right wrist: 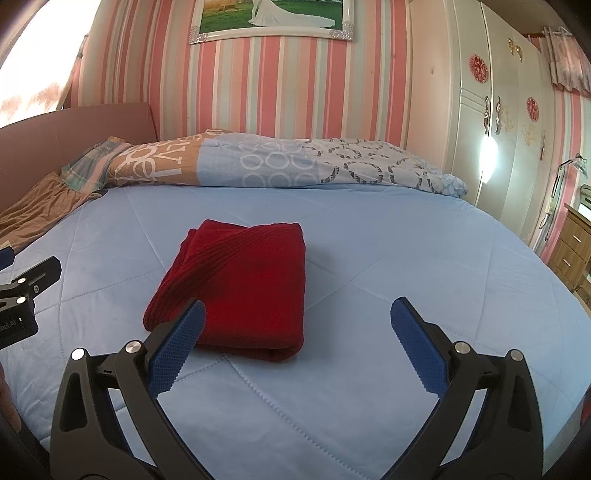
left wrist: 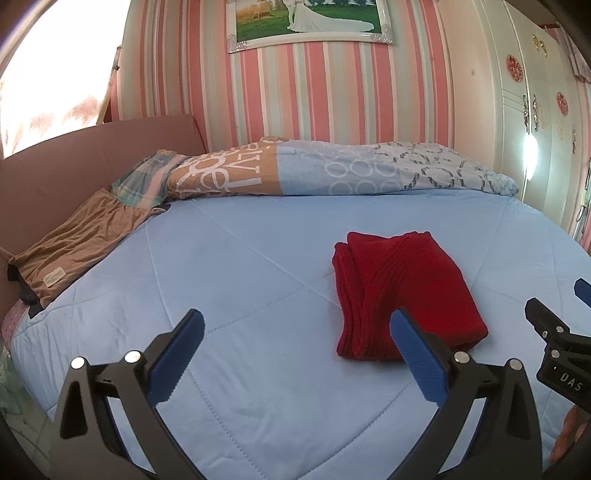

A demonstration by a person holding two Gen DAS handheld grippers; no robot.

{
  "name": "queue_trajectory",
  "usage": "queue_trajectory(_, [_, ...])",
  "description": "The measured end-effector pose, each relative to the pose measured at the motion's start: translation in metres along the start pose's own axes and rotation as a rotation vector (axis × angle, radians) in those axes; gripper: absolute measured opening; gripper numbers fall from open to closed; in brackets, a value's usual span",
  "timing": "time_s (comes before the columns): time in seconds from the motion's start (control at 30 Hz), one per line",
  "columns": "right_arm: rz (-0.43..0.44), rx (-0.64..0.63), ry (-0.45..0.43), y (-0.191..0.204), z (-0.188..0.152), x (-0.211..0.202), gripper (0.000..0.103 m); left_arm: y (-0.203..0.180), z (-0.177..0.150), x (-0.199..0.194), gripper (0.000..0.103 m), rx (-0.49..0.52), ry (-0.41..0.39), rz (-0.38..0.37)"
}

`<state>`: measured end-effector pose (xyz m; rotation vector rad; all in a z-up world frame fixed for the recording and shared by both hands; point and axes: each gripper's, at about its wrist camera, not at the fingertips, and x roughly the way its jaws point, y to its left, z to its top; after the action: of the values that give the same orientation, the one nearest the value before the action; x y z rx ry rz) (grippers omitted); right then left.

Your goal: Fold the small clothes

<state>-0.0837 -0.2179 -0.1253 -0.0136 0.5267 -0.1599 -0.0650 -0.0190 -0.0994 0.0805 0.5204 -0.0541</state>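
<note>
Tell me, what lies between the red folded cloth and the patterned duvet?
Only bare blue quilt between the red cloth and the duvet, clearest in the right wrist view.

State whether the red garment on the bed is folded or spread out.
Folded: the red garment lies as a compact rectangle, stacked layers showing along its left edge.

A: Where is the folded cloth (left wrist: 402, 291)?

B: On the bed (left wrist: 229, 266). In the left wrist view it lies just ahead of the right-hand one of the left gripper (left wrist: 295, 326) fingers (left wrist: 415, 349), whose tip overlaps its near edge. In the right wrist view it sits ahead of the left-hand one of the right gripper (right wrist: 297, 317) fingers (right wrist: 177, 347).

A: And beyond it?

B: A rolled quilt (left wrist: 332, 170) runs across the far side of the bed, against the wall (left wrist: 295, 96). A picture (left wrist: 306, 20) hangs above it.

A: To the sides?

B: A flat garment (left wrist: 77, 240) lies far left of the fingers; a wardrobe (right wrist: 491, 122) stands far right.
</note>
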Motion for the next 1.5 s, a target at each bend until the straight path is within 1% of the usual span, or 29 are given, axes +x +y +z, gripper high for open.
queue_trajectory(0.33, [-0.001, 0.001, -0.009, -0.003, 0.003, -0.003, 0.1, 0.001, -0.001, 0.005, 0.101, -0.011, 0.014, 0.004])
queue_trajectory(0.9, [-0.009, 0.002, -0.028, -0.007, 0.011, -0.012, 0.1, 0.004, -0.003, 0.004, 0.101, -0.011, 0.013, -0.002])
queue_trajectory(1.3, [-0.008, 0.005, -0.028, -0.007, 0.011, -0.013, 0.1, 0.001, -0.002, 0.002, 0.101, -0.006, 0.001, 0.005])
queue_trajectory(1.5, [-0.01, 0.003, -0.026, -0.007, 0.011, -0.012, 0.1, 0.002, 0.0, 0.003, 0.101, -0.005, 0.006, -0.007])
